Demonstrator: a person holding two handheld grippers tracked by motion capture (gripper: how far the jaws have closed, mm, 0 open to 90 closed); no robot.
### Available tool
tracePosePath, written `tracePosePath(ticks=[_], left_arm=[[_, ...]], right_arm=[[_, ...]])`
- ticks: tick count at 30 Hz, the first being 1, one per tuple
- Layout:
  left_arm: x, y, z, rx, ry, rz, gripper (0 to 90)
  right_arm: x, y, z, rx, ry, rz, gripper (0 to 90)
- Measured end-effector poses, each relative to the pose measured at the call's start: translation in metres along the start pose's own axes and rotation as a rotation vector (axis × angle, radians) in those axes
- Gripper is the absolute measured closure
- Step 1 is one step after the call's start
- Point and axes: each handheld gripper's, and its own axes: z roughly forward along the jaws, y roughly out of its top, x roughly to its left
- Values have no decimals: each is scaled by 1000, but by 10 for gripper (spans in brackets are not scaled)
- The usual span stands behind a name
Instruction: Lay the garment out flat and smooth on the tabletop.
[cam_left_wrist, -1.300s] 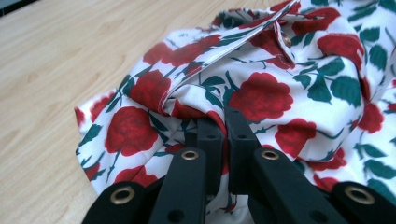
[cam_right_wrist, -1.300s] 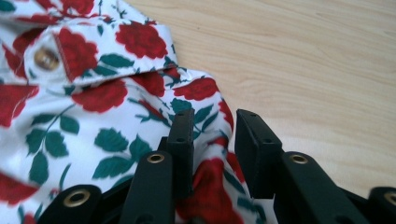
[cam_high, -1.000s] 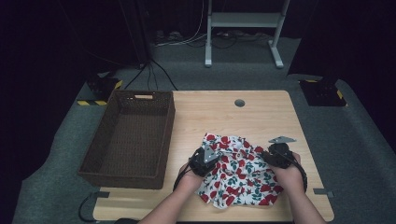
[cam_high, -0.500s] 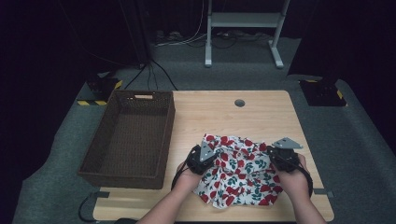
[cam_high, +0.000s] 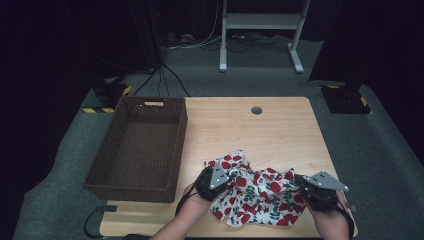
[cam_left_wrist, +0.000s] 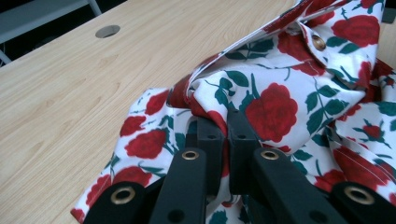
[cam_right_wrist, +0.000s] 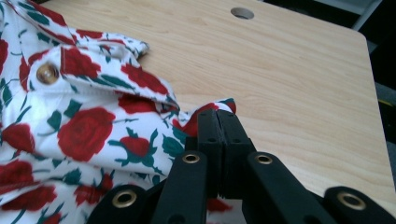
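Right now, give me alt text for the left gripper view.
The left hand-held gripper pinches a fold of rose-print cloth between its shut black jaws. The crumpled cloth, with a brass button, lies on a light wooden table.

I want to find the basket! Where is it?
In the high view, the brown wicker basket sits on the table's left edge, just left of the rose-print garment.

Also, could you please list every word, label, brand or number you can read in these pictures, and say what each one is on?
None: no readable text anywhere.
The white cotton garment with red roses carries only its print and brass snap buttons.
The brown woven basket and the light wooden table bear no writing.
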Motion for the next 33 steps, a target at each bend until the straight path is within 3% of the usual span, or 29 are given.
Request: tracePosePath(ticks=[3,4,5,6,7,8,9,10,11,15,20,26,30,33], left_arm=[[27,19,18,29,21,6,870],[45,41,28,38,65,15,871],[57,58,34,31,96,23,869],[76,88,44,16,159,58,864],[90,110,52,7,259,110,825],[102,128,58,-7,364,114,723],[113,139,62,-22,394,33,622],[119,143,65,-35,386,-35,551],[122,144,70,-49,354,-93,522],[106,125,83,-43,298,-45,487],[82,82,90,-6,203,-87,480],[58,33,91,50,143,-93,483],[51,4,93,90,128,-83,486],[50,-10,95,112,114,-106,479]], right_arm=[[-9,20,15,7,-16,8,898],[-14,31,23,14,-25,13,899],[-25,55,37,25,-54,11,898],[-33,73,45,25,-83,11,898],[-47,102,60,23,-138,11,892],[-59,122,71,35,-178,21,855],[-69,138,79,45,-229,30,766],[-77,147,85,59,-258,64,721],[-81,150,88,66,-253,87,710],[-78,137,93,66,-225,61,661],[-73,101,92,70,-176,90,648],[-62,52,83,79,-117,120,636],[-54,25,82,102,-90,112,630],[-49,10,86,130,-71,104,620]])
